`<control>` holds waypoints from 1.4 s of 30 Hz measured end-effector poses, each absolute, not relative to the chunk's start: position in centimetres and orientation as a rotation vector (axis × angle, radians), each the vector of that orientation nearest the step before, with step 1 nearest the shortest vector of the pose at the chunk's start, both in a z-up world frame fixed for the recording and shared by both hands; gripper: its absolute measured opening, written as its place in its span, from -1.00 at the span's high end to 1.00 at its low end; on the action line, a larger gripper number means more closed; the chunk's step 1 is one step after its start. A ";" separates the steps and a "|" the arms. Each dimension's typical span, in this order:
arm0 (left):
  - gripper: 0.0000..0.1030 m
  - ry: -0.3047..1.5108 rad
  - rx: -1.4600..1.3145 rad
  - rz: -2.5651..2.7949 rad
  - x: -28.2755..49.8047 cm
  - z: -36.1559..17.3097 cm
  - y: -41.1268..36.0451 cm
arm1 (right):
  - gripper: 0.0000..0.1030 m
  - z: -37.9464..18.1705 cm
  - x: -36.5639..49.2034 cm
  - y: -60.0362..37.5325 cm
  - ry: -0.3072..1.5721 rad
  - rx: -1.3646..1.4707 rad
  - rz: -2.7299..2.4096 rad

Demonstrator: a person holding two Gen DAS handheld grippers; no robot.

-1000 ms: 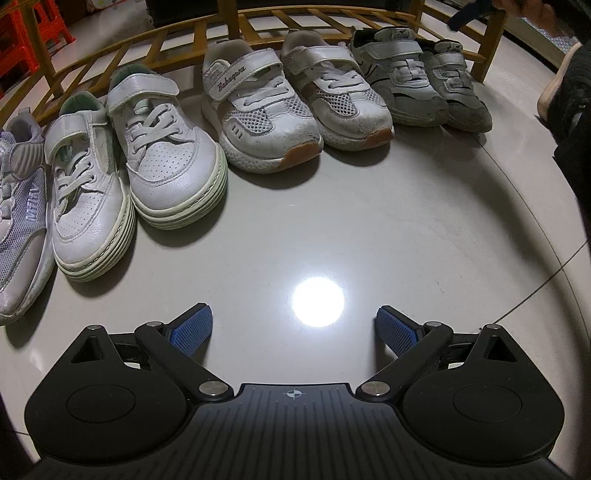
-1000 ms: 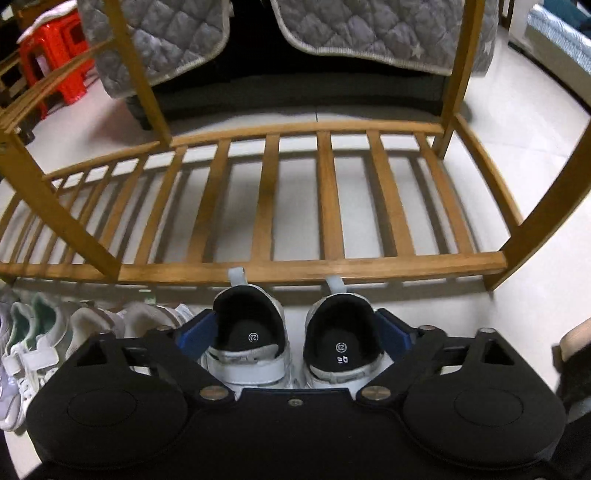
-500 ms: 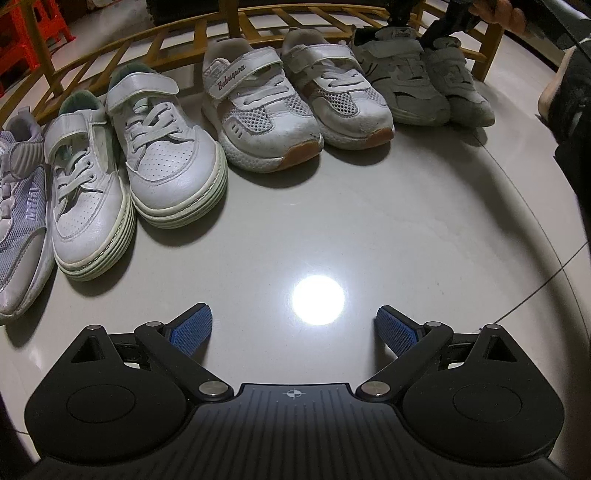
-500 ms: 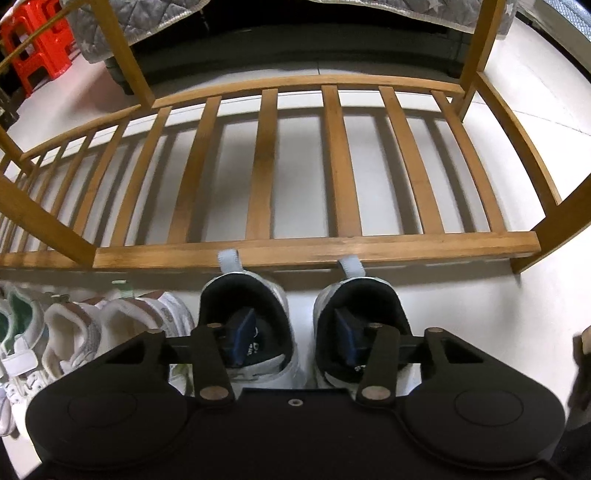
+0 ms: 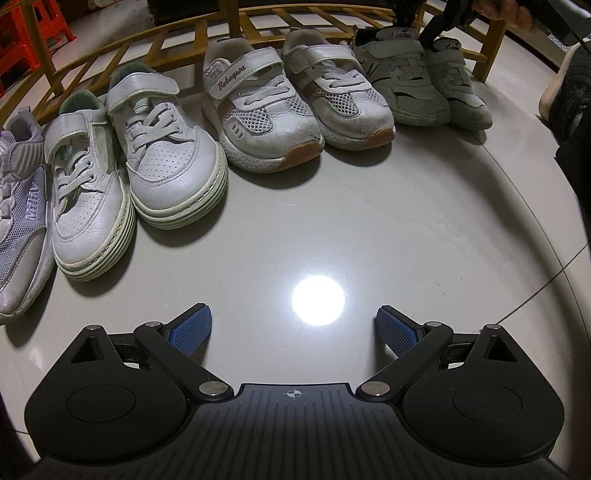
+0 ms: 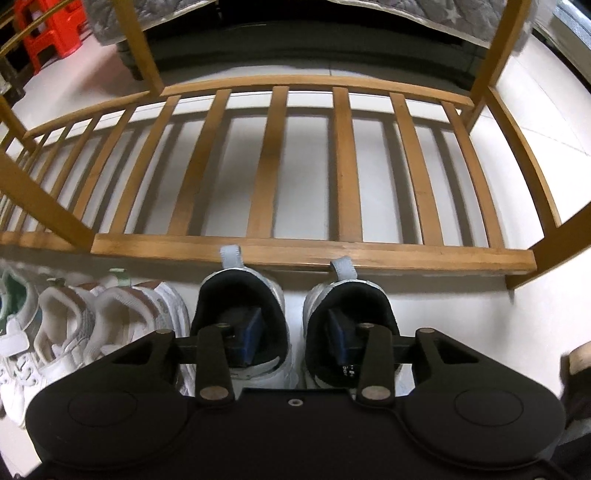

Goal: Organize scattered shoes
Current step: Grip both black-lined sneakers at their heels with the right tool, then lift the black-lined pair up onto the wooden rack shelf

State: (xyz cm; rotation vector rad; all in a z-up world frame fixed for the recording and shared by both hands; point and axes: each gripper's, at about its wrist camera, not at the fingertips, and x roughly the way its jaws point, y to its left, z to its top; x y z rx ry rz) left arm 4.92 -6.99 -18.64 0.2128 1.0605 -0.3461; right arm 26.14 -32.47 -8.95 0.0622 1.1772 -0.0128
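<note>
- We are seeing only part of the purple shoe (image 5: 18,221); the left edge of the left wrist view is cutting it off.
- A hand (image 5: 502,11) at the top right of that view is showing only its fingers; the frame is cutting off the rest.
- The right gripper (image 6: 295,332) is hiding the fronts of the grey pair (image 6: 295,317) in its own view; we are seeing only the dark heel openings and two pull tabs.
- Small print inside the right grey shoe is sitting partly under a finger; we cannot read it.
- The nearer mesh shoe (image 5: 258,110) is carrying "Babuqwa" in script on its strap.
- The purple shoe is showing pale letters on its side, too faint for us to read.
- The grey tongues are bearing small badges, too small to make out.
- The left gripper (image 5: 293,332) is pointing steeply down at bare floor (image 5: 369,221), its fingers (image 5: 190,330) standing wide apart with nothing between them.
- The right gripper is also pointing steeply down, one finger (image 6: 247,339) inside each grey shoe; its jaws are closing, with the pair's inner walls between them.
- We cannot tell whether the pads are pressing yet.
- The grey pair is standing on the floor, heels just beside the rack (image 6: 295,251), at the right end of the shoe row.
- The white pair (image 5: 129,166) is sitting between the purple shoe and the mesh pair.
</note>
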 end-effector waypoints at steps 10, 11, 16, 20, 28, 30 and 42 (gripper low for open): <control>-0.88 1.061 0.222 -0.360 5.3 -18.7 -6.7 | 0.20 -9.4 26.7 -32.7 1.203 0.061 -0.002; -0.88 1.061 0.222 -0.359 5.3 -18.7 -6.7 | 0.19 -9.4 26.8 -32.7 1.205 0.063 0.002; -0.88 1.061 0.221 -0.359 5.4 -18.7 -6.7 | 0.16 -9.4 27.0 -32.8 1.218 0.073 0.020; -0.88 1.061 0.221 -0.359 5.4 -18.7 -6.7 | 0.16 -9.4 27.2 -32.8 1.228 0.081 0.034; -0.88 1.061 0.219 -0.356 5.6 -18.7 -6.8 | 0.09 -8.9 27.6 -33.1 1.229 0.087 0.048; -0.88 1.060 0.220 -0.356 5.6 -18.7 -6.8 | 0.06 -9.3 27.8 -32.9 1.239 0.108 0.049; -0.88 1.056 0.219 -0.360 5.5 -18.8 -6.5 | 0.48 -11.8 27.4 -32.5 1.202 0.071 -0.061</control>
